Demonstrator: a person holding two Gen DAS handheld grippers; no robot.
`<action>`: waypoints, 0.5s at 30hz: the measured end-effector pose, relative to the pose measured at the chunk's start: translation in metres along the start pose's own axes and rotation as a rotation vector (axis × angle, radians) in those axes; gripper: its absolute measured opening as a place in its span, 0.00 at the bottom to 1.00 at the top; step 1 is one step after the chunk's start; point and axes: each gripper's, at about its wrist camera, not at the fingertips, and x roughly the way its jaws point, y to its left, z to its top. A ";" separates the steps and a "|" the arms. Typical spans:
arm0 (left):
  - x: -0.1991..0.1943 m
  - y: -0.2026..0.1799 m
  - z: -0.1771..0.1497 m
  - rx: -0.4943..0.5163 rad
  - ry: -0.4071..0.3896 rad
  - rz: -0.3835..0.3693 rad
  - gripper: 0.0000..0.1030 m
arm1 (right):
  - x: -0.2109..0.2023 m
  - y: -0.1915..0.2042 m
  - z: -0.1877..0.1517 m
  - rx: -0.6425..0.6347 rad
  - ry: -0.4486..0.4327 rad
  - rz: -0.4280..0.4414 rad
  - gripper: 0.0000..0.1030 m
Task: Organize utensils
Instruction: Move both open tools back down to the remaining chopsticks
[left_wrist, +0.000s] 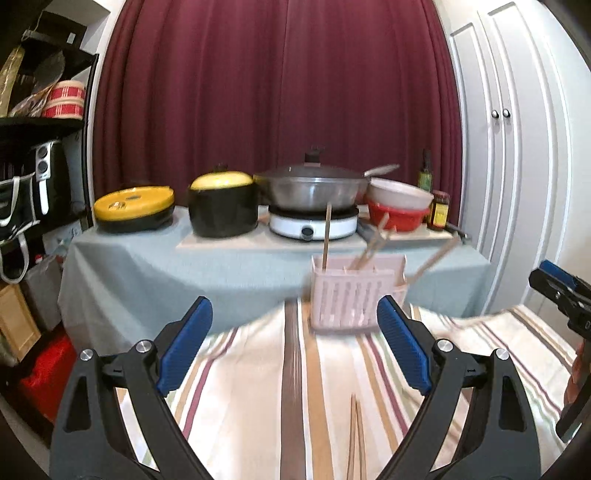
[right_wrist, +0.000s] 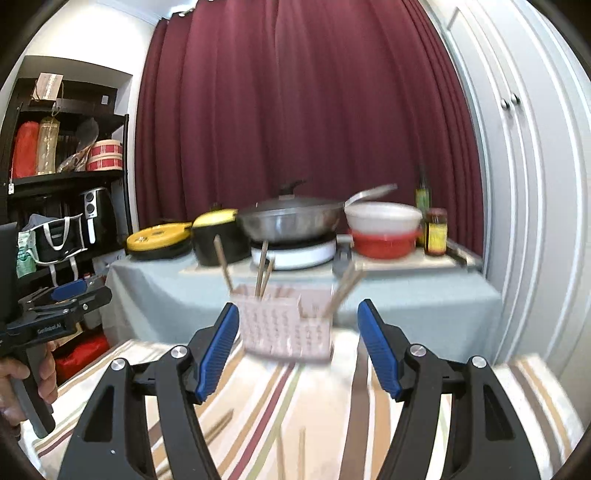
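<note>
Two black plastic grippers with ribbed blue pads reach forward over a striped cloth (left_wrist: 258, 398) in cream, tan, brown and maroon. The left gripper (left_wrist: 294, 343) has its jaws spread wide with nothing between them. The right gripper (right_wrist: 298, 349) also stands open and empty, a little narrower. A hand (right_wrist: 14, 384) grips the handle of the left gripper at the edge of the right view.

Ahead, at the far edge of the striped cloth, stands a pale pink slotted plastic holder (left_wrist: 351, 295), box-shaped with a lower compartment on its right side. Several thin wooden chopsticks (left_wrist: 326, 236) lean in it, some upright, some tilted right. More chopsticks (left_wrist: 355, 439) lie loose on the cloth near the grippers. The picture is blurred here.

Behind is a table draped in grey-green fabric (left_wrist: 166, 266). On it sit a flat yellow-lidded pan (left_wrist: 133, 208), a black pot with a yellow lid (left_wrist: 223, 206), a steel wok with a lid (left_wrist: 314, 186) on a white round cooker (left_wrist: 313, 223), stacked white and red bowls (left_wrist: 399, 206), and two jars or bottles. A dark red curtain (left_wrist: 273, 85) hangs behind, white cupboard doors (left_wrist: 517, 140) stand at the right, and black shelves (left_wrist: 40, 122) full of bags stand at the left.
</note>
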 end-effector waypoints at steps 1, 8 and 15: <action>-0.003 0.000 -0.006 -0.003 0.010 -0.002 0.86 | -0.004 0.002 -0.008 0.001 0.011 0.000 0.63; -0.029 -0.004 -0.064 -0.001 0.099 -0.003 0.86 | -0.035 0.009 -0.062 0.020 0.099 -0.009 0.63; -0.045 -0.005 -0.112 -0.014 0.187 0.002 0.84 | -0.051 0.006 -0.103 0.057 0.188 -0.020 0.55</action>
